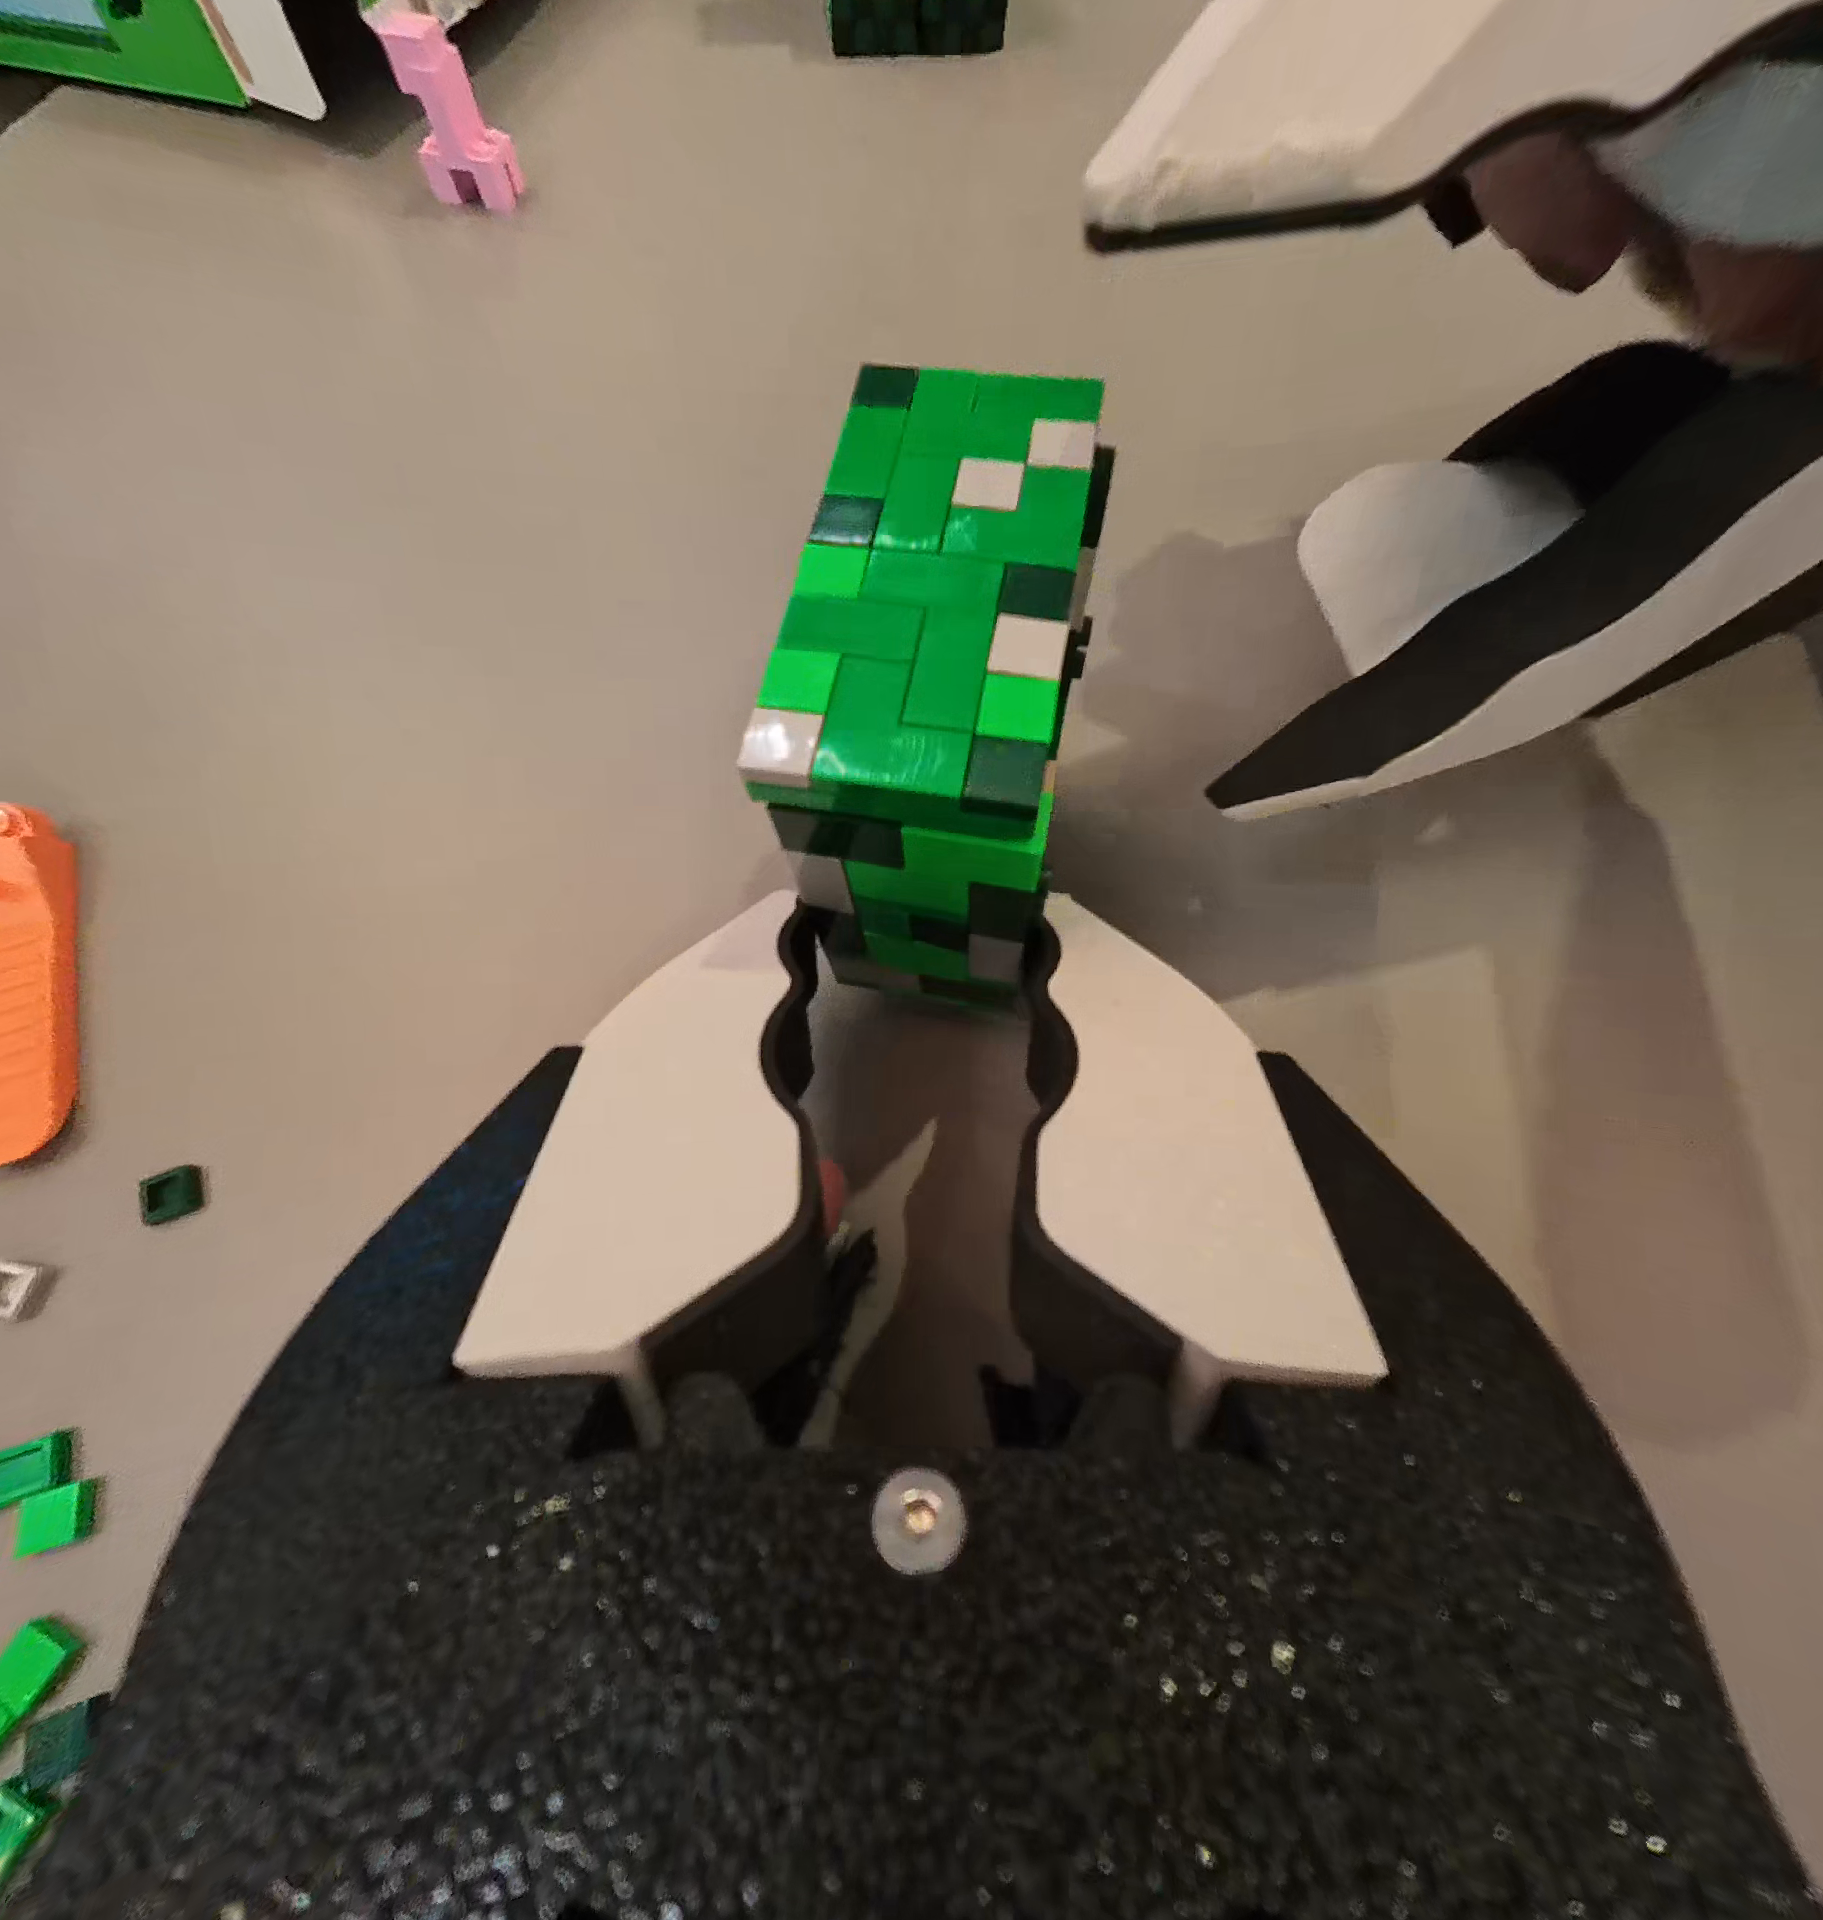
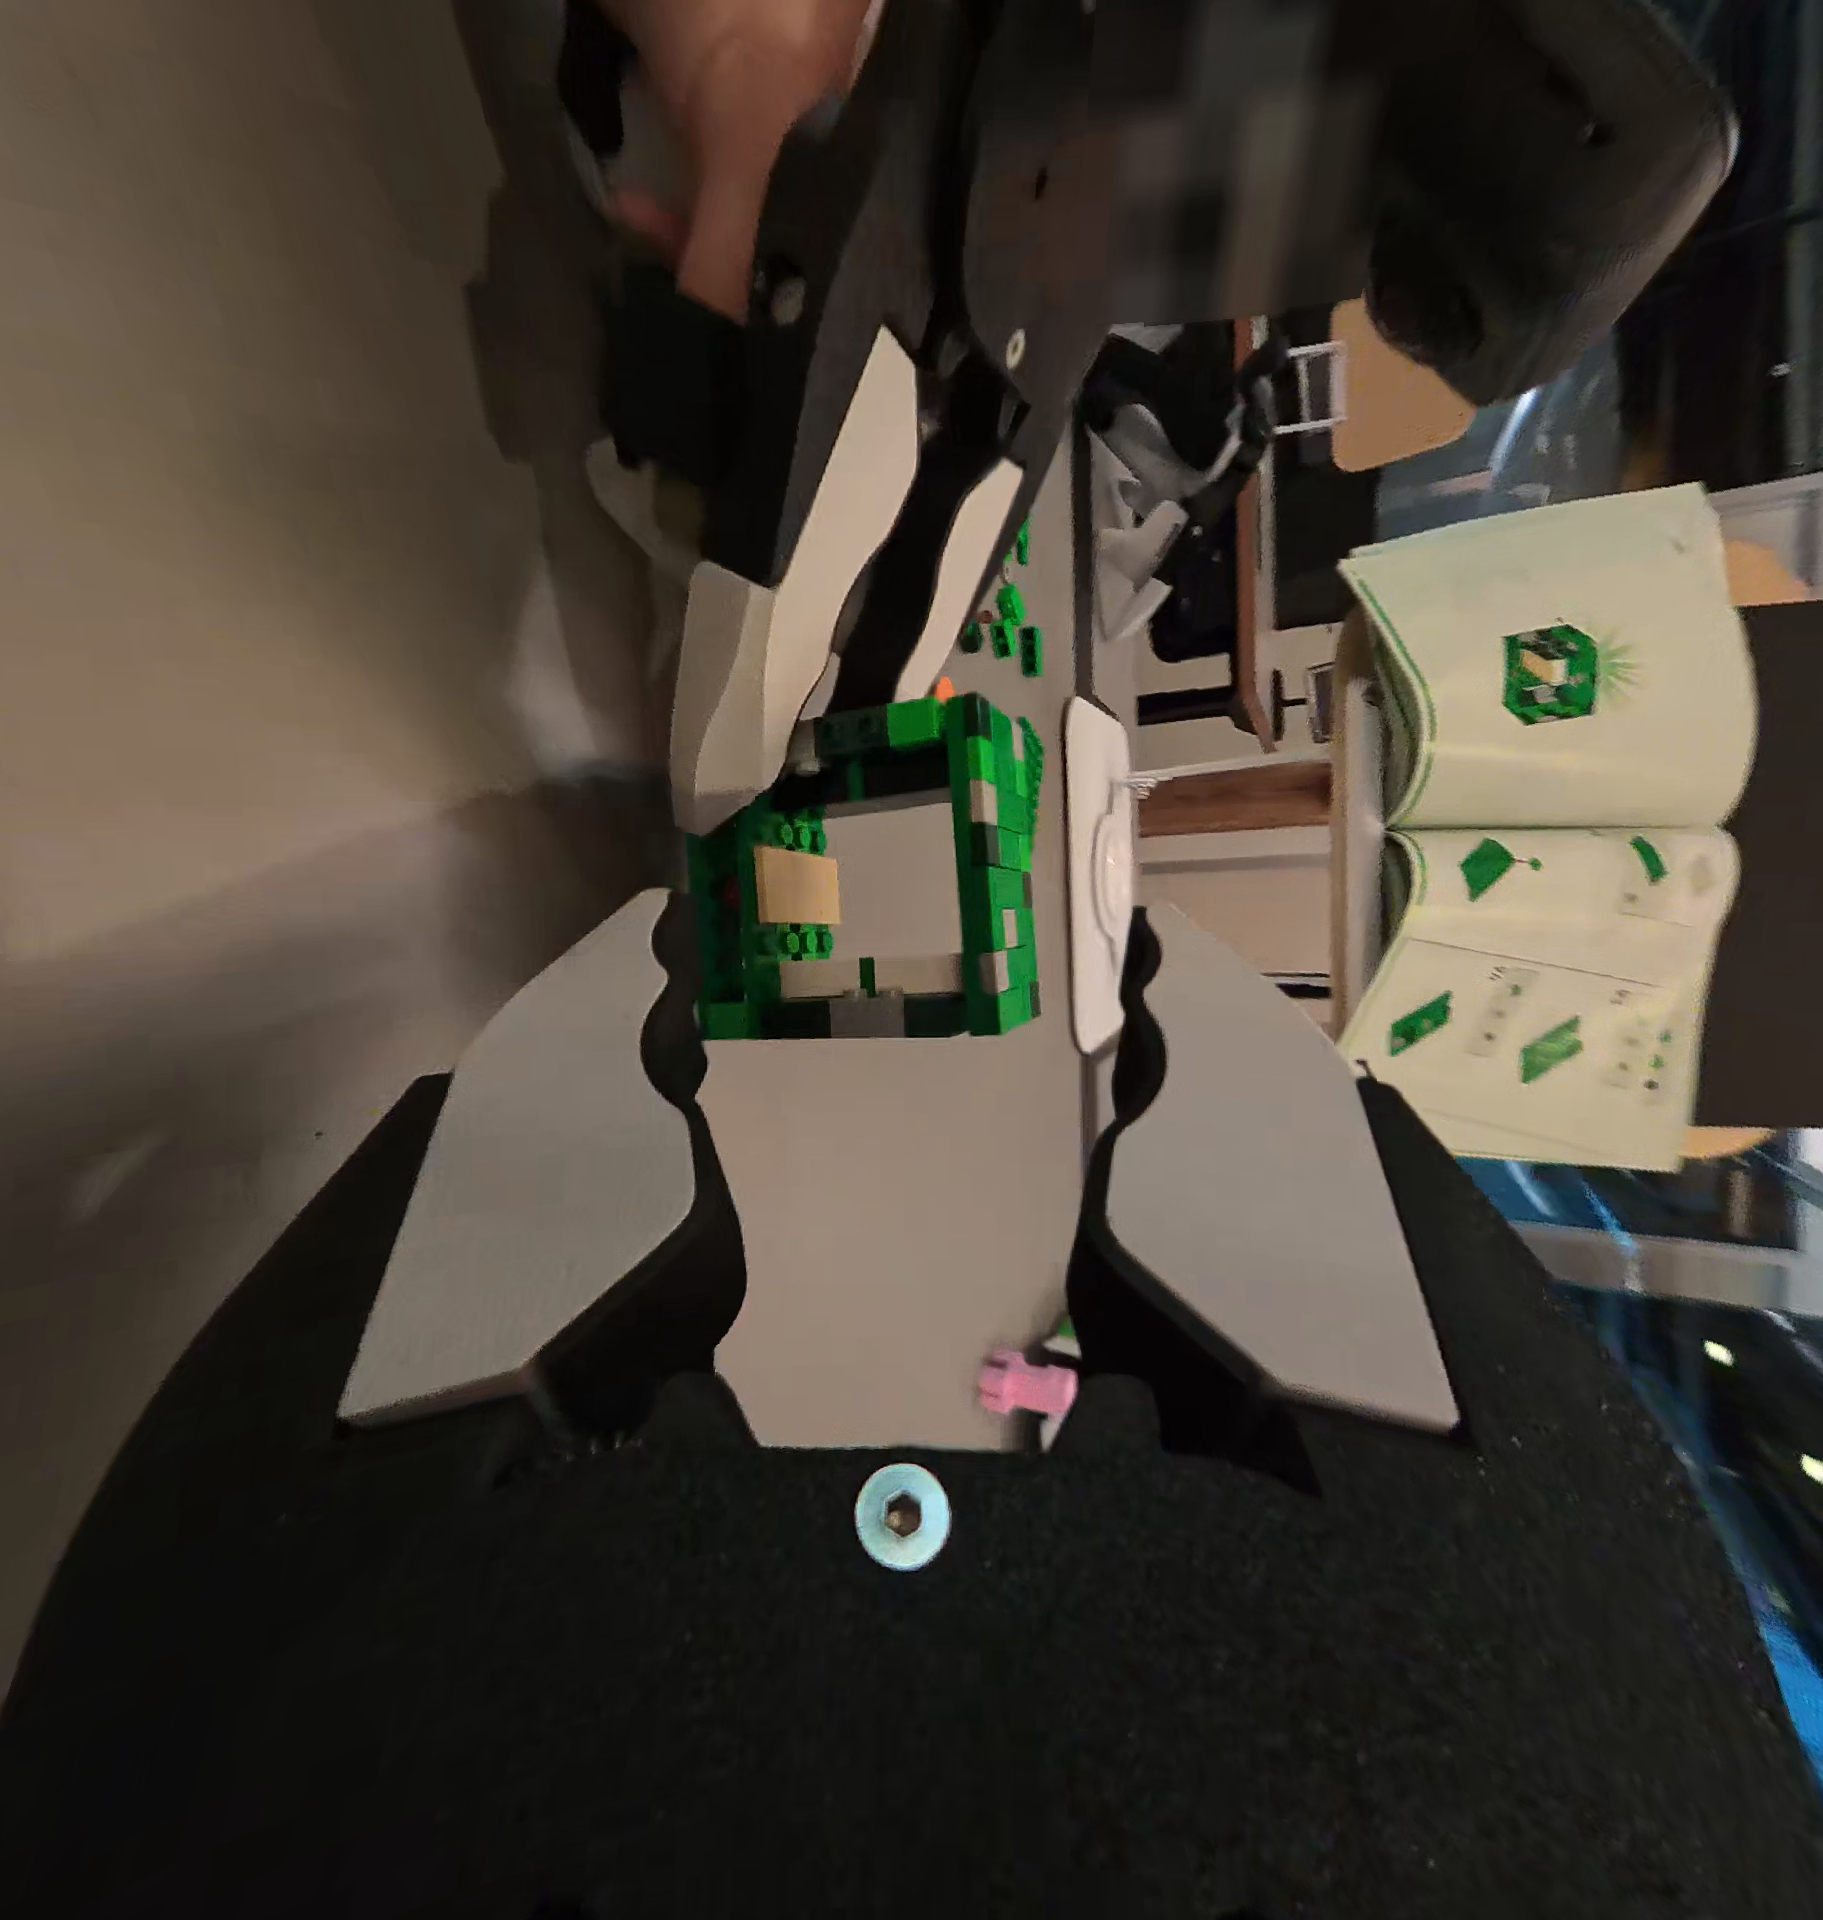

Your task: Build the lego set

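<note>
The left gripper (image 1: 922, 961) fingers (image 1: 678, 1101) clamp the green block build (image 1: 928, 623) above the table (image 1: 367, 623).

Green block build (image 1: 928, 623) held at left gripper (image 1: 922, 966) tips: glossy smooth plastic, light glinting off tiles. Gripper fingers (image 1: 668, 1143): matt pale plates on rough, speckled black body. Orange tool (image 1: 8, 987) far left: ribbed plastic. Table (image 1: 367, 623): smooth matt grey. Booklet (image 2: 1551, 831) right of right gripper (image 2: 902, 977): paper.
</note>
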`<state>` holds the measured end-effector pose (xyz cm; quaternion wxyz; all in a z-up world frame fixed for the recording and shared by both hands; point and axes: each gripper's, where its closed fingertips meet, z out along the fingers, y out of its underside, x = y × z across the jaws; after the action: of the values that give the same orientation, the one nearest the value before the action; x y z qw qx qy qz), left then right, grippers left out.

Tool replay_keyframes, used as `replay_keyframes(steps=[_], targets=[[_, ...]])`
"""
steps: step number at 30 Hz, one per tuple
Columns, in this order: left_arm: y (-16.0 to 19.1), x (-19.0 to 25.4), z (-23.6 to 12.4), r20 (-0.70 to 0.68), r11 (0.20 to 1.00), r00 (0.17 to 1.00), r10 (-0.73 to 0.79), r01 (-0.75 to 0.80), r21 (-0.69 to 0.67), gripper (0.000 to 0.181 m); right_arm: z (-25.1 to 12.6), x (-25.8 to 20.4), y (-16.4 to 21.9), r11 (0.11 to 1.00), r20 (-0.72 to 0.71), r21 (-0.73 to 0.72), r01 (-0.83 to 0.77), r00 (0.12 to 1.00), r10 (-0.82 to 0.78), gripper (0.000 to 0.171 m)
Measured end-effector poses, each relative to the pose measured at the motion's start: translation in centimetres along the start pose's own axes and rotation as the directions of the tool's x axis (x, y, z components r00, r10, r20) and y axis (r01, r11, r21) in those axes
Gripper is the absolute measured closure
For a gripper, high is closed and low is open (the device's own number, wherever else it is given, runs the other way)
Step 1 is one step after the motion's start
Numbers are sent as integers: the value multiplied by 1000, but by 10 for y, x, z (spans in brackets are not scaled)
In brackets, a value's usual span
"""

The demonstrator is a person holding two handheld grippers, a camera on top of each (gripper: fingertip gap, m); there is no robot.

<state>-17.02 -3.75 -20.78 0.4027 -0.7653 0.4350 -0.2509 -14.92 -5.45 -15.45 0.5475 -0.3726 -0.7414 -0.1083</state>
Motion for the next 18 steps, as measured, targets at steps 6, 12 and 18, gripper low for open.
replay_keyframes(steps=[6, 12, 18], targets=[[-2, 1, 1, -2, 998, 998, -64, 64, 10, 143, 14, -1, -3, 980, -95, -84, 179, 978, -187, 80], [-8, 2, -4, 15, 996, 996, -92, 92, 16, 143, 30, -3, 0, 930, -124, -169, 327, 929, -349, 73], [-13, 3, -8, 22, 994, 994, -107, 107, 16, 143, 37, 6, 0, 904, -177, -215, 369, 896, -408, 77]])
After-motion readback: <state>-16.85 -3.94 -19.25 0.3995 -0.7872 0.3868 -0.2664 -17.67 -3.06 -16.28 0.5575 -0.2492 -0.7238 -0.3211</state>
